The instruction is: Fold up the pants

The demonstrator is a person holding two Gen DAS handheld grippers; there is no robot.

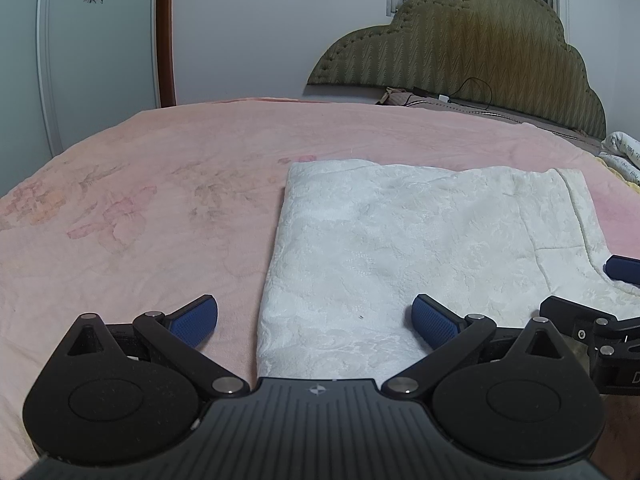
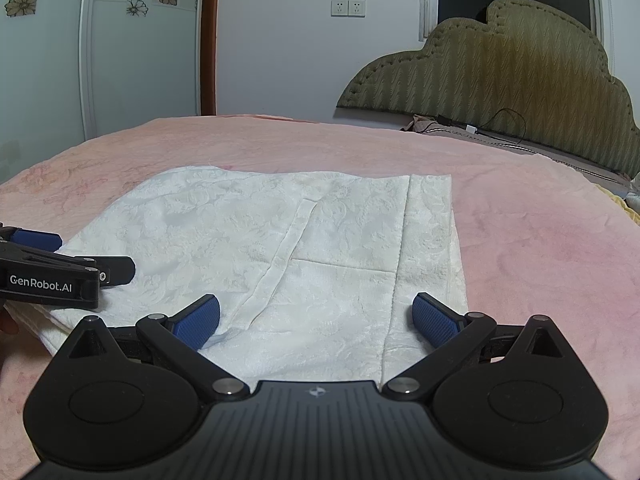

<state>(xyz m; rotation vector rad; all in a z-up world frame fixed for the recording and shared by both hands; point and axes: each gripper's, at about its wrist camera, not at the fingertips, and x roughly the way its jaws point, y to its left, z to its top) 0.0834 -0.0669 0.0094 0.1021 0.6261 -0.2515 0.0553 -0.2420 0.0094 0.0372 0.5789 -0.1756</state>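
The white textured pants (image 1: 400, 240) lie flat as a folded rectangle on the pink bedspread (image 1: 160, 200). They also show in the right wrist view (image 2: 280, 248). My left gripper (image 1: 315, 320) is open and empty, just over the near left edge of the pants. My right gripper (image 2: 316, 320) is open and empty over the near right part of the pants. The right gripper's tip shows at the right edge of the left wrist view (image 1: 608, 292). The left gripper shows at the left edge of the right wrist view (image 2: 52, 264).
The pink bedspread (image 2: 540, 260) stretches wide to both sides of the pants. A padded olive headboard (image 1: 480, 48) with a black cable (image 1: 472, 92) stands at the far right. Crumpled bedding (image 1: 624, 156) lies at the right edge. A wardrobe (image 1: 80, 40) stands at the left.
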